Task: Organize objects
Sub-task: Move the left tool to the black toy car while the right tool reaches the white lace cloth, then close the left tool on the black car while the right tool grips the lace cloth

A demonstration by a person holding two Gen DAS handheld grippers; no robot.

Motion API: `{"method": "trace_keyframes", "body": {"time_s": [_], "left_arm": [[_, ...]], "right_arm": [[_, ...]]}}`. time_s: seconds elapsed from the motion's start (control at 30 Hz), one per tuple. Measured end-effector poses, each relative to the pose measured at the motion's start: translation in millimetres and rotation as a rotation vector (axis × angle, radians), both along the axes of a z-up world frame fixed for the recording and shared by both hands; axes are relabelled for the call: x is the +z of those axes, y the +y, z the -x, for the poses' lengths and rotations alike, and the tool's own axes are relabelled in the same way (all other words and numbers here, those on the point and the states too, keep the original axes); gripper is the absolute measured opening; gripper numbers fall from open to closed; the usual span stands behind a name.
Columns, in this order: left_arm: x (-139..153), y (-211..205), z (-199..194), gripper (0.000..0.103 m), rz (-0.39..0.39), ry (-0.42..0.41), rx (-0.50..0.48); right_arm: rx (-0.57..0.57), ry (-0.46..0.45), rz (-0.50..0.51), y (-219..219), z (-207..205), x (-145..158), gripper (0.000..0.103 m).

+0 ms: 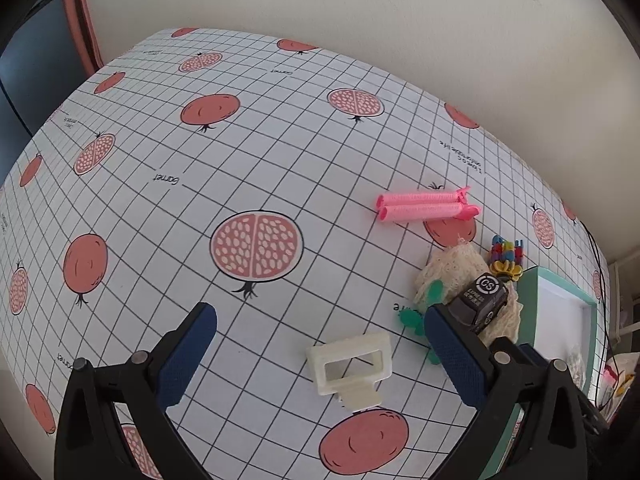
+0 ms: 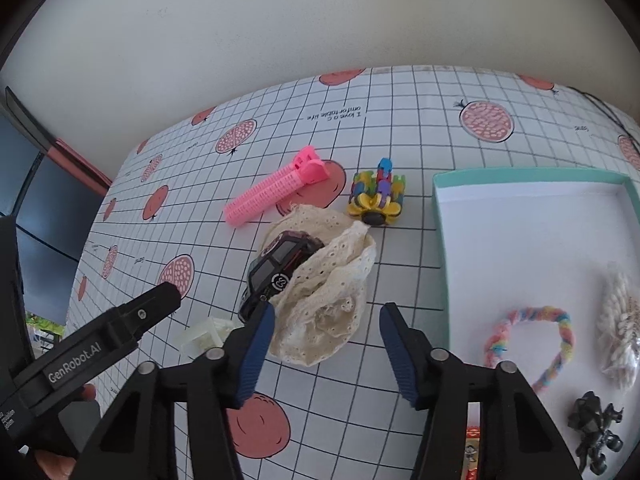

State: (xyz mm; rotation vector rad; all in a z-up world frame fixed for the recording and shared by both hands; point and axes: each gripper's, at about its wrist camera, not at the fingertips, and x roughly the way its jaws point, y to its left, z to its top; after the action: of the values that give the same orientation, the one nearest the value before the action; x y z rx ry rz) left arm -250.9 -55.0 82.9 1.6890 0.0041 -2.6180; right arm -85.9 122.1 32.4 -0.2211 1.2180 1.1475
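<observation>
Our right gripper [image 2: 327, 350] hangs half-spread over the cream lace cloth [image 2: 325, 284], pinching nothing; our left gripper [image 1: 320, 356], spread wide, brackets the white clip [image 1: 350, 362]. Both lie on the counter [image 1: 280, 152], seemingly bound for the teal tray [image 2: 440, 232].

Home tabletop, pomegranate-print tablecloth [image 1: 280, 160], plain wall [image 1: 360, 8], toys beside tray [image 2: 442, 240]

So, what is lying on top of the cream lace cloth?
A black toy car lies on the cream lace cloth. One fold covers the car's side. What is under the cloth cannot be seen.
</observation>
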Motion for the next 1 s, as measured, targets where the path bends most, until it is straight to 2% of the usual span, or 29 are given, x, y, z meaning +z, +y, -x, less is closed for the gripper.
{"method": "trace_keyframes", "body": {"time_s": [0.17, 0.37, 0.63, 0.83, 1.0], "left_arm": [[0.3, 5.6, 1.2, 0.103, -0.028, 0.028, -0.035], [-3.0, 8.8, 3.1, 0.103, -0.089, 0.032, -0.043], [-2.1, 32.8, -0.4, 0.103, -0.099, 0.081, -0.156], [-7.7, 49.4, -2.0, 0.1, -0.096, 0.094, -0.215], [-17.7, 55.4, 0.0, 0.09, -0.091, 0.083, -0.236]], "right_arm": [[-0.006, 0.033, -0.04, 1.9, 2.1, 0.3, 0.047], [-0.015, 0.053, -0.041, 5.4, 1.9, -7.7, 0.036], [-0.011, 0.112, -0.04, 1.0, -4.5, -17.7, 0.018], [-0.02, 0.138, -0.02, -3.0, -10.5, -27.9, 0.016], [-0.026, 0.16, 0.001, -6.5, -14.2, -36.4, 0.016]]}}
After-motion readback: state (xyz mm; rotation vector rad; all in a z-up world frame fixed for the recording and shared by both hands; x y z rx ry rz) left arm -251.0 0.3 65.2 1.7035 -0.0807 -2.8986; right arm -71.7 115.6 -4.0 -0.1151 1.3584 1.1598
